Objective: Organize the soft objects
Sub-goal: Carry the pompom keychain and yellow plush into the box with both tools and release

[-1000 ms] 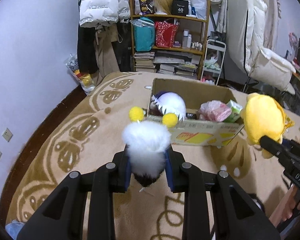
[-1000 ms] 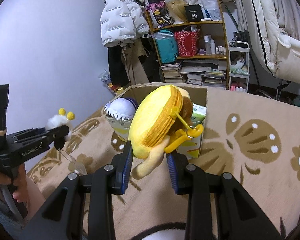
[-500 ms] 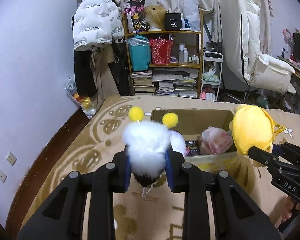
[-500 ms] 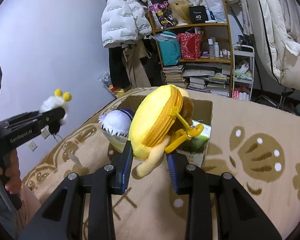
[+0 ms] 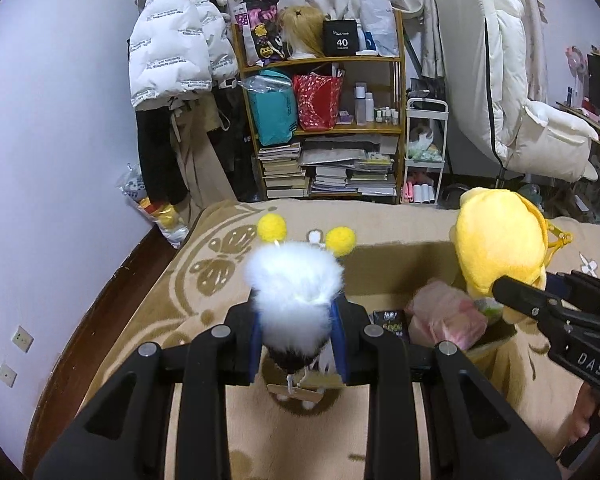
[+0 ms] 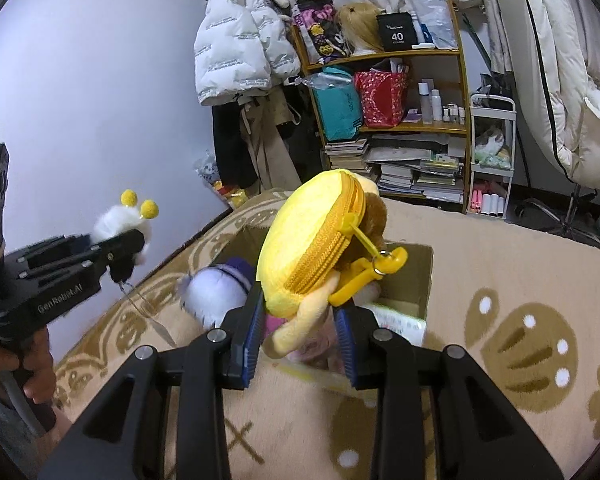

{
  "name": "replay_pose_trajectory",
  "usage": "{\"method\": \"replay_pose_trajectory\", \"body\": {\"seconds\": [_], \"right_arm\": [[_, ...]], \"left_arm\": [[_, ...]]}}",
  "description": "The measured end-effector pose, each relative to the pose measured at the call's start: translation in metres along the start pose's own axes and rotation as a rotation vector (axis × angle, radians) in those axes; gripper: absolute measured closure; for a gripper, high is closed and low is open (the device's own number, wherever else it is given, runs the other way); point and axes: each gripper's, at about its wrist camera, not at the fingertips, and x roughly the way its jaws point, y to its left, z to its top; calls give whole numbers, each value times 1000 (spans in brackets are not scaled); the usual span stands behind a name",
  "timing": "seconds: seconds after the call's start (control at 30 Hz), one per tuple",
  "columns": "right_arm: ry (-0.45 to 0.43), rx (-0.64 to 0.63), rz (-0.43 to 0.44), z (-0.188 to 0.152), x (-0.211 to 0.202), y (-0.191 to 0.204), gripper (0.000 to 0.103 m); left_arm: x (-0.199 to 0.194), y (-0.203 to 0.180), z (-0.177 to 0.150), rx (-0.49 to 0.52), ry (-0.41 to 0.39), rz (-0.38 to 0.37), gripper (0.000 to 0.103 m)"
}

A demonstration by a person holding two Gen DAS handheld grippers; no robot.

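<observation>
Two toys remain unplaced: left gripper (image 5: 298,338) clamps the white fluffy plush (image 5: 294,280), right gripper (image 6: 300,338) clamps the yellow plush pouch (image 6: 312,248), both above the partly filled cardboard box (image 6: 422,280).

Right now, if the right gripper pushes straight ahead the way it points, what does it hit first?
Probably the cardboard box. The right gripper, shut on the yellow plush pouch, points at the box's open top, so the pouch would likely meet the pink bag inside first. Depth is unclear.
</observation>
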Motion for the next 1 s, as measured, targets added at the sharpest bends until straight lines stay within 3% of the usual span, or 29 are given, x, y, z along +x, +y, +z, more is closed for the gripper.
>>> {"method": "replay_pose_trajectory", "body": {"seconds": [0.2, 0.33, 0.63, 0.83, 0.93, 1.0], "right_arm": [[1, 3, 1, 15, 15, -4, 68], [15, 7, -2, 21, 23, -10, 67], [114, -60, -17, 6, 43, -8, 66], [162, -57, 8, -4, 48, -13, 62], [152, -47, -3, -3, 46, -16, 61], [149, -31, -6, -2, 44, -19, 61]], "left_arm": [[20, -11, 22, 28, -6, -2, 76], [32, -16, 29, 3, 16, -43, 75], [71, -32, 20, -107, 162, -175, 74], [80, -46, 10, -30, 183, -109, 71], [79, -46, 9, -21, 189, -112, 46], [77, -46, 10, -18, 177, -109, 42]]}}
